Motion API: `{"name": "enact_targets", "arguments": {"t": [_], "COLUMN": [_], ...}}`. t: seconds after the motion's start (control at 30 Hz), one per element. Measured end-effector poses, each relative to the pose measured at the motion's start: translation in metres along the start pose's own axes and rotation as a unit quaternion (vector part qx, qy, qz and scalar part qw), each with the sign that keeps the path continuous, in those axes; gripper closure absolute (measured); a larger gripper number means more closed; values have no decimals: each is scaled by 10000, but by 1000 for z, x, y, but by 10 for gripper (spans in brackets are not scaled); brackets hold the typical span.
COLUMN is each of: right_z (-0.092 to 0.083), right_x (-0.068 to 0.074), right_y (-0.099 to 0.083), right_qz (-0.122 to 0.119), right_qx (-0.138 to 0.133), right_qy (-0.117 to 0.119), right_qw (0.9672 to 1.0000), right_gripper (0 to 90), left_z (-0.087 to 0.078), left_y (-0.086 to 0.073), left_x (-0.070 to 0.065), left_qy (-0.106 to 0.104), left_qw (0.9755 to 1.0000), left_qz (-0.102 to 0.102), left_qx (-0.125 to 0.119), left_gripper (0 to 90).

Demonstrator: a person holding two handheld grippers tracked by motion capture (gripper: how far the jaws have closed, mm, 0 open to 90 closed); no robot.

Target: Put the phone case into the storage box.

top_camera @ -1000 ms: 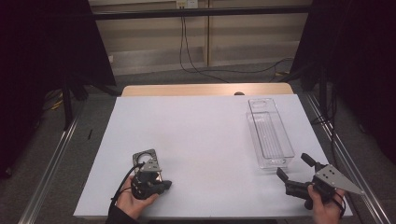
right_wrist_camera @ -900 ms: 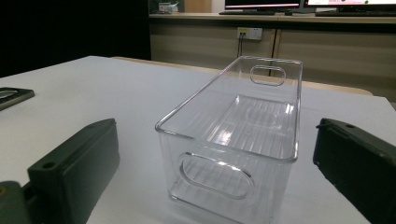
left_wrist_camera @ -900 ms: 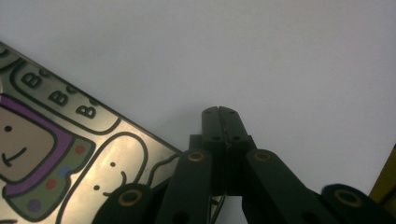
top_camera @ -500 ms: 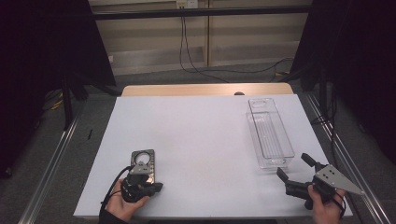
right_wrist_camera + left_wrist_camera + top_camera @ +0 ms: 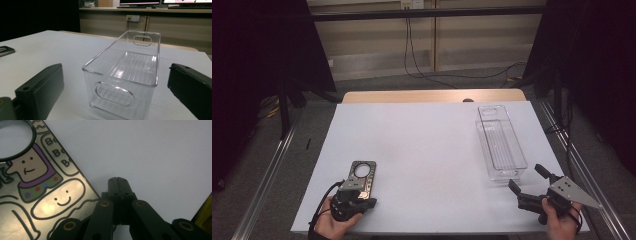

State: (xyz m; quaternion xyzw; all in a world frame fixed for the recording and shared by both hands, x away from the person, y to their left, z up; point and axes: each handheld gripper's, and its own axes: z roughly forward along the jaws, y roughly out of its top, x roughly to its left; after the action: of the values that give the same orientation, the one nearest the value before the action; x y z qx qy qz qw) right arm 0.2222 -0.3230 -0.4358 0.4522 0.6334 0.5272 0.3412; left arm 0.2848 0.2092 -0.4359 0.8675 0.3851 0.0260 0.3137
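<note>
A dark flat plate [image 5: 363, 175] with a round hole and cartoon drawings lies on the white table [image 5: 427, 145] near the front left. In the left gripper view the plate [image 5: 50, 195] is just left of my jaws. My left gripper [image 5: 368, 201] [image 5: 117, 180] is shut with nothing in it, its tips over bare table beside the plate's near end. A clear plastic bin [image 5: 501, 142] [image 5: 125, 75] stands empty at the right. Just short of the bin's near end, my right gripper [image 5: 529, 179] [image 5: 115, 75] is open and points at it.
The table's wooden far edge [image 5: 432, 96] borders a floor with cables. Metal rails [image 5: 267, 175] run along both sides of the table. The near table edge lies right under both hands.
My left gripper has slid left and toward the near edge, uncovering more of the dark plate. The right gripper and the bin have stayed put.
</note>
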Motion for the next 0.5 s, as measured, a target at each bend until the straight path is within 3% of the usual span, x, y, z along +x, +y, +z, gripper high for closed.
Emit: {"name": "enact_targets", "arguments": {"t": [0.27,0.3,0.5], "right_z": [0,0,1], "right_x": [0,0,1], "right_y": [0,0,0], "right_qz": [-8,-14,-12], "right_qx": [8,22,28], "right_qy": [2,9,10], "right_qw": [10000,10000,10000], "right_gripper": [1,1,1], "left_z": [-7,-8,-8], "left_y": [-7,-8,-7], "left_x": [5,8,8], "left_qy": [38,2,35], "left_qw": [10000,9999,9999], "left_qz": [-81,-165,-114], "left_qx": [-15,-8,37], "left_gripper": [900,900,900]}}
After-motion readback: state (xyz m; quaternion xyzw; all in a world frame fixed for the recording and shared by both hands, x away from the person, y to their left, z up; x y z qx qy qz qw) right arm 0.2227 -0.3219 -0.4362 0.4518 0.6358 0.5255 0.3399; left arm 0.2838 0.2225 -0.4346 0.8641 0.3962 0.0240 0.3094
